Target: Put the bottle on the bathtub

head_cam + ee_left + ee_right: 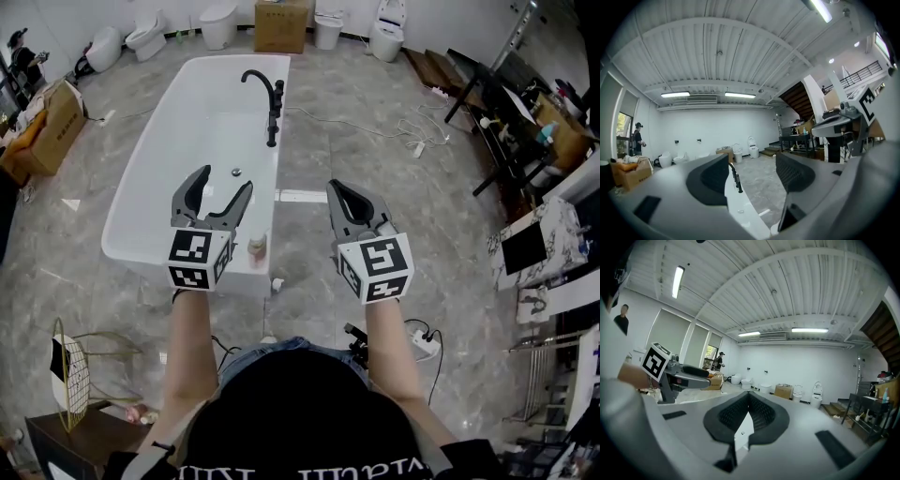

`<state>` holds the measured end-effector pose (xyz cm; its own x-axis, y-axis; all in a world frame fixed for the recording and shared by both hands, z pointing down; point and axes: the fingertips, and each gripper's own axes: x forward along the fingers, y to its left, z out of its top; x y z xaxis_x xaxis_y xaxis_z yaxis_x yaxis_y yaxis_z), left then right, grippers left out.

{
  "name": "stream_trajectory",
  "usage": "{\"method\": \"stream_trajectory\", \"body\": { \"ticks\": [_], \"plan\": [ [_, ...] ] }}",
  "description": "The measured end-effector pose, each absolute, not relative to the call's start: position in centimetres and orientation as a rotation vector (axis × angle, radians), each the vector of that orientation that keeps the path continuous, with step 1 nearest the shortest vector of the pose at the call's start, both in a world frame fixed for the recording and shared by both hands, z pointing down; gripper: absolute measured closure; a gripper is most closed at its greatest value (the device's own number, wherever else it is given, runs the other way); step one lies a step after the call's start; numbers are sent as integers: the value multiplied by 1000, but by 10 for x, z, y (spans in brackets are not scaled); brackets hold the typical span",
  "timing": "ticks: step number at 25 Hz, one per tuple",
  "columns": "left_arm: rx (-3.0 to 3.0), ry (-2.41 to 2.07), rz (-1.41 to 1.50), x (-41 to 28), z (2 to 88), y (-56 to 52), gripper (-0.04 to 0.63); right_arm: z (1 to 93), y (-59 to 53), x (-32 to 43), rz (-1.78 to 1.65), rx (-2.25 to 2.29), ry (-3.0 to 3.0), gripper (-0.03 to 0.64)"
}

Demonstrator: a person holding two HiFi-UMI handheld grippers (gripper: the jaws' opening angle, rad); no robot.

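Head view, steeply down: saw a white tub point(202, 122) set lengthwise on a grey marble floor point(375, 141), with a black tap point(267, 98) on its right rim. Found the bottle point(256, 247) standing upright on the tub's near rim, close to the right-hand corner, touched by neither gripper. Held the left gripper point(225, 180) over the tub's near end, jaws spread wide, nothing between them. Checked this in the left gripper view point(752, 161): two dark pads well apart, with only the tub's rim point(740, 206) and the tap point(736, 178) visible through the gap. Held the right gripper point(335, 186) beside it, over the floor just right of the tub, jaws drawn together at the tips and empty. Checked this too in the right gripper view point(749, 397): ribbed pads meeting at the front, with only a slim opening behind them, holding nothing. Kept the two grippers level with each other and apart, the bottle lower in the picture between them. Noted a row of toilets point(218, 23) and a brown box point(281, 25) along the far wall.
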<state>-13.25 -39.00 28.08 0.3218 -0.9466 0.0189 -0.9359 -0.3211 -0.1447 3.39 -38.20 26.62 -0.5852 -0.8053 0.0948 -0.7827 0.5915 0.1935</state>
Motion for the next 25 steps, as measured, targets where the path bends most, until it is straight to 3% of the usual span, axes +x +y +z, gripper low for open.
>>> {"method": "stream_trajectory", "body": {
  "ticks": [8, 25],
  "plan": [
    [-2354, 1740, -127, -131, 243, -386, 583, 231, -379, 35, -308, 1353, -2667, 601],
    [-2370, 1732, 36, -131, 222, -377, 583, 220, -371, 44, -321, 1391, -2667, 601]
  ]
}}
